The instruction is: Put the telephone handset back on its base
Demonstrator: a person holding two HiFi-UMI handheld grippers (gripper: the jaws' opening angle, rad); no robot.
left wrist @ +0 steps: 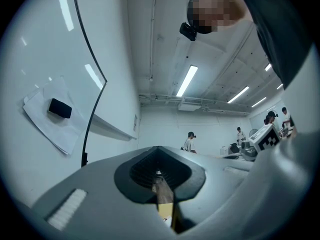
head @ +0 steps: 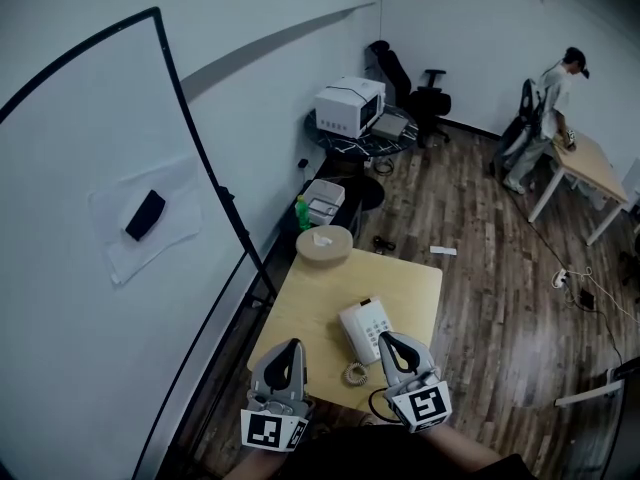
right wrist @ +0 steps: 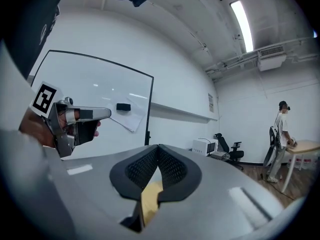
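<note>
A white telephone [head: 365,330] lies on the light wooden table [head: 310,298], near its front edge. Its coiled cord [head: 354,373] rests just in front of it. From the head view I cannot tell whether the handset sits in its cradle. My right gripper [head: 388,340] hovers at the phone's right front corner, shut with nothing between its jaws [right wrist: 159,149]. To the left of the phone and apart from it, my left gripper [head: 292,346] is also shut and empty [left wrist: 158,151]. Both gripper views look upward at the room, so the phone is hidden in them.
A round beige box [head: 324,243] sits at the table's far corner, a green bottle [head: 301,211] behind it. A whiteboard on a black stand [head: 200,138] runs along the left. Farther off are a white appliance [head: 350,106], an office chair [head: 430,98] and a person [head: 555,88] at another table.
</note>
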